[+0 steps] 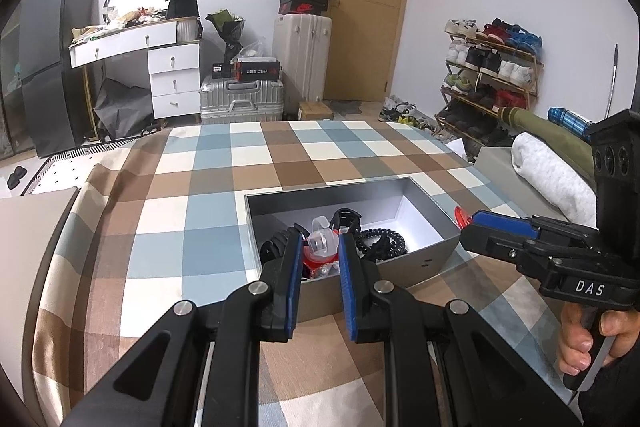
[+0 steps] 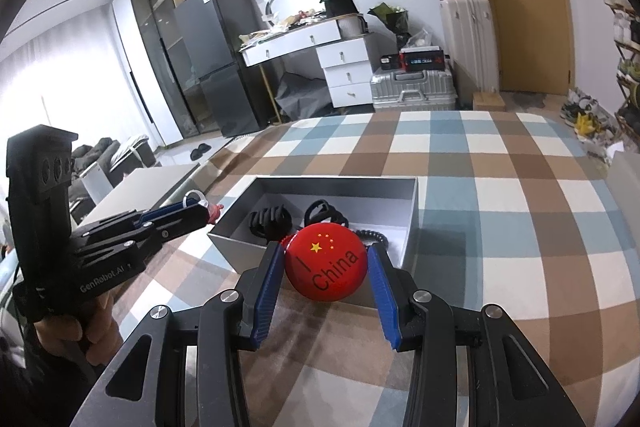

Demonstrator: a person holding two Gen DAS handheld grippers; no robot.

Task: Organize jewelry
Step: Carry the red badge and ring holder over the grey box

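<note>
An open grey box point(image 1: 424, 261) point(image 2: 236, 241) stands on the checked cloth. It holds black hair claws point(image 1: 346, 219) point(image 2: 270, 221) and a black bead string point(image 1: 380, 241) point(image 2: 374, 235). My left gripper point(image 1: 320, 247) point(image 2: 210, 211) is shut on a clear and red trinket point(image 1: 320, 247) point(image 2: 200, 203) by the box's near left end. My right gripper point(image 2: 326, 259) point(image 1: 466, 223) is shut on a round red "I China" badge point(image 2: 326, 261) point(image 1: 461, 215) above the box's near edge.
The checked cloth point(image 1: 224, 187) covers the table. A white rolled towel point(image 1: 548, 171) lies at the right. Drawers, suitcases point(image 1: 242, 101), a shoe rack point(image 1: 488, 79) and a door stand beyond the table.
</note>
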